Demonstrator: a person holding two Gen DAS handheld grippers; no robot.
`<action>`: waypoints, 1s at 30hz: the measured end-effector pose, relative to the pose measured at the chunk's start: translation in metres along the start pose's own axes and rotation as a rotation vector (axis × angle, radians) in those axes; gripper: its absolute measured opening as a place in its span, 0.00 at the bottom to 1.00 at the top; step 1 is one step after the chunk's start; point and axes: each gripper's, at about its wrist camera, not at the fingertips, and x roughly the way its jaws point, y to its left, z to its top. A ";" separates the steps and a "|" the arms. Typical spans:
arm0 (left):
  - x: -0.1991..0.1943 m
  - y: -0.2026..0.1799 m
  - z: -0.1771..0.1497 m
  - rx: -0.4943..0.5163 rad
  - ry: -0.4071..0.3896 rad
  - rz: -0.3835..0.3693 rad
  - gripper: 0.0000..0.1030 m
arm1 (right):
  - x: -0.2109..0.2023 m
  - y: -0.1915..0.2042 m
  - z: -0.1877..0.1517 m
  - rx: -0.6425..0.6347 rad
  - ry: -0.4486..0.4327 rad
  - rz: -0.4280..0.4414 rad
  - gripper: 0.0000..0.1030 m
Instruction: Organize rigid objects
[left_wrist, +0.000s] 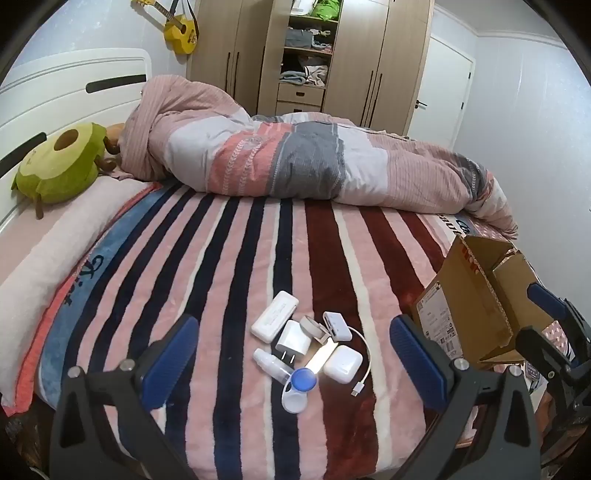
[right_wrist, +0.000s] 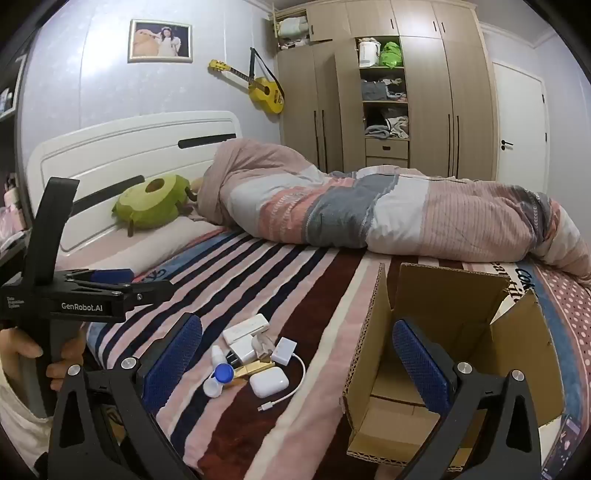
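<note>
left claw (left_wrist: 293, 354) spread wide, empty, above a small cluster on the striped bed blanket (left_wrist: 229, 258): white power bank (left_wrist: 274, 314), plug charger (left_wrist: 293, 338), earbud case (left_wrist: 342, 363), adapter with cable (left_wrist: 337, 326), dropper bottle (left_wrist: 269, 362), blue-lidded lens case (left_wrist: 300, 387). right claw (right_wrist: 297, 360) likewise gaping, empty, one finger inside the open cardboard box (right_wrist: 476, 306) just right of the cluster.

Bedroom: bed (right_wrist: 258, 280), wooden wardrobe (right_wrist: 424, 92).
</note>
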 end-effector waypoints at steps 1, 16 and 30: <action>0.000 0.000 0.000 -0.003 0.002 -0.002 0.99 | 0.000 0.001 0.000 -0.013 -0.008 -0.006 1.00; -0.005 0.002 0.001 -0.002 -0.012 -0.005 0.99 | 0.005 0.002 -0.006 -0.002 0.016 -0.007 1.00; -0.005 0.002 0.002 -0.002 -0.014 -0.006 1.00 | 0.006 0.000 -0.006 0.002 0.020 -0.005 1.00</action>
